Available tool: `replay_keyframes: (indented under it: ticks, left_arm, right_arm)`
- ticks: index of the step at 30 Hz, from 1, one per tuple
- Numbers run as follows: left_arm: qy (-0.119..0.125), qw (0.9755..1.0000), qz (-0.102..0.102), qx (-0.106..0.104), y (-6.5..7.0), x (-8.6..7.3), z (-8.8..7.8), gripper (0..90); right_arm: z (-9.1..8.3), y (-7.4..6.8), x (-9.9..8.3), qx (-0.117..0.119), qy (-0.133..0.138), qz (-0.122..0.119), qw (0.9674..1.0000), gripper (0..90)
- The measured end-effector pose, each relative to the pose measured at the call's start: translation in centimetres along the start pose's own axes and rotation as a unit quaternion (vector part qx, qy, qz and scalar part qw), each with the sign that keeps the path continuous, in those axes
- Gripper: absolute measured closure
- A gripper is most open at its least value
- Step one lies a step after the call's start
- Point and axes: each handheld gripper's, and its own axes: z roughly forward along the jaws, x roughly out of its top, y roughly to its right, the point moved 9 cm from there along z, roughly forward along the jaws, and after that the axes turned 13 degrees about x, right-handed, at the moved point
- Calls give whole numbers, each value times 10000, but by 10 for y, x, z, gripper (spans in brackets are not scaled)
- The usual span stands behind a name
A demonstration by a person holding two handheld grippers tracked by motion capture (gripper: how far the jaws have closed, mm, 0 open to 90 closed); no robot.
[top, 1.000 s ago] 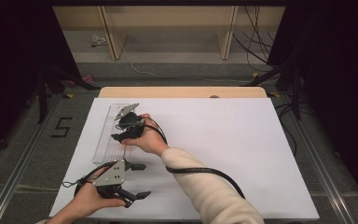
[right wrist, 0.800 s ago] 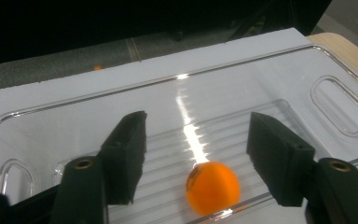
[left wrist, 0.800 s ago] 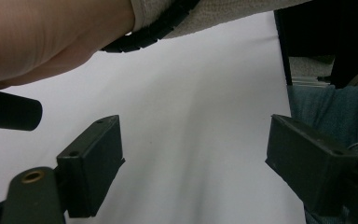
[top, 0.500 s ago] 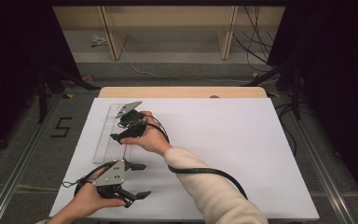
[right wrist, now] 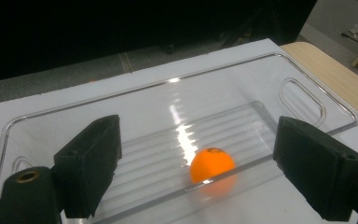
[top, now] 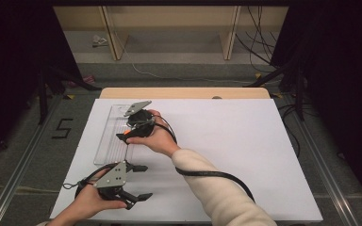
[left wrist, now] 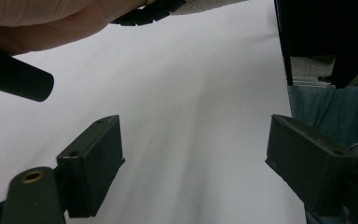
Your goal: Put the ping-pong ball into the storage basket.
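Note:
An orange ball [right wrist: 212, 164] lies on the ribbed floor of a clear plastic tray [right wrist: 168, 83], against its near wall. My right gripper [right wrist: 198, 140] hovers just above it. Its jaws have just been opening and now stand wide on either side of the ball without touching it. From above, the right gripper [top: 125, 136] is over the tray [top: 104, 141] at the table's left. My left gripper [top: 142, 182] rests near the front left of the white table [top: 226, 141], open and empty. In its own view the left gripper [left wrist: 191, 154] has only bare table between the jaws.
The right forearm [top: 207, 183] in a cream sleeve crosses the table's front middle, and a black cable [top: 217, 175] trails over it. A wooden strip [top: 184, 92] borders the table's far edge. Shelving and cables stand on the floor beyond.
The right hand has shifted only slightly over the tray. The left gripper has stayed where it was.

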Motion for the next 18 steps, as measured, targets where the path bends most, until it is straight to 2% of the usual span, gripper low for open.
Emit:
replay_keyframes:
  ticks: [18]
  left_arm:
    - [-4,10000,-2,7,0,0,0,181]
  right_arm:
    - [-26,8,-13,-157,118,151,9997,162]
